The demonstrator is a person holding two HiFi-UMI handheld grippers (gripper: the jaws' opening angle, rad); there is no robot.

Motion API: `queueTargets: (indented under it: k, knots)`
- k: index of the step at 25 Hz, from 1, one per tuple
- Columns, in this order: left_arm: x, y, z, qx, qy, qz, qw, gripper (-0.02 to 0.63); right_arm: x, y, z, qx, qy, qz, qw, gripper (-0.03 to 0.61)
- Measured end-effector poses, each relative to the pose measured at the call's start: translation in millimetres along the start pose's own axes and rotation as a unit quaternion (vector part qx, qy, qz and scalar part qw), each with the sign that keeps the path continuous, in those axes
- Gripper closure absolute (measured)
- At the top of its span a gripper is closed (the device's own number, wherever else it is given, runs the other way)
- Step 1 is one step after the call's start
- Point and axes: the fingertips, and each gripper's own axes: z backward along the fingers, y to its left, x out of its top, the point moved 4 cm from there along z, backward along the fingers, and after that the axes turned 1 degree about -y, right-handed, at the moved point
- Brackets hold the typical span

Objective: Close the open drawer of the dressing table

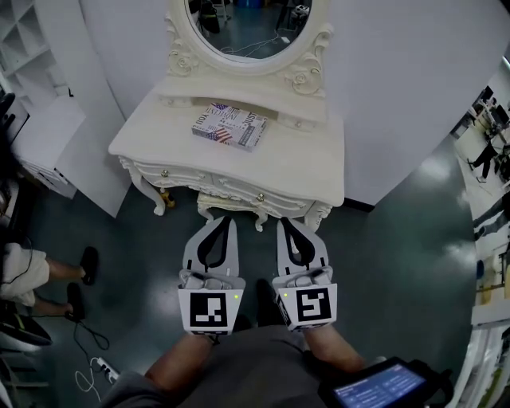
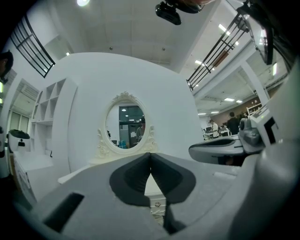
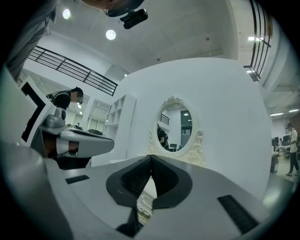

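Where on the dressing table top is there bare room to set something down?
The dressing table top is bare left of the flag-print box, along the front edge, and widest on the right, between the box and the right edge. It is crowded only at centre back, where the box lies by the mirror base.

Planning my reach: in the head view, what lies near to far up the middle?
left gripper and right gripper side by side → dressing table → flag-printed box → oval mirror
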Motion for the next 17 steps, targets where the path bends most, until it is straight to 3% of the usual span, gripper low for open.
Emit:
queueTargets:
  k: [17]
  knots:
    - [-3.3, 4.1, -3.2, -0.001, 0.000, 0.006, 1.0000, 0.598, -3.1, 6.6, -6.5, 0.012, -0.010, 0.010, 1.000, 0.565]
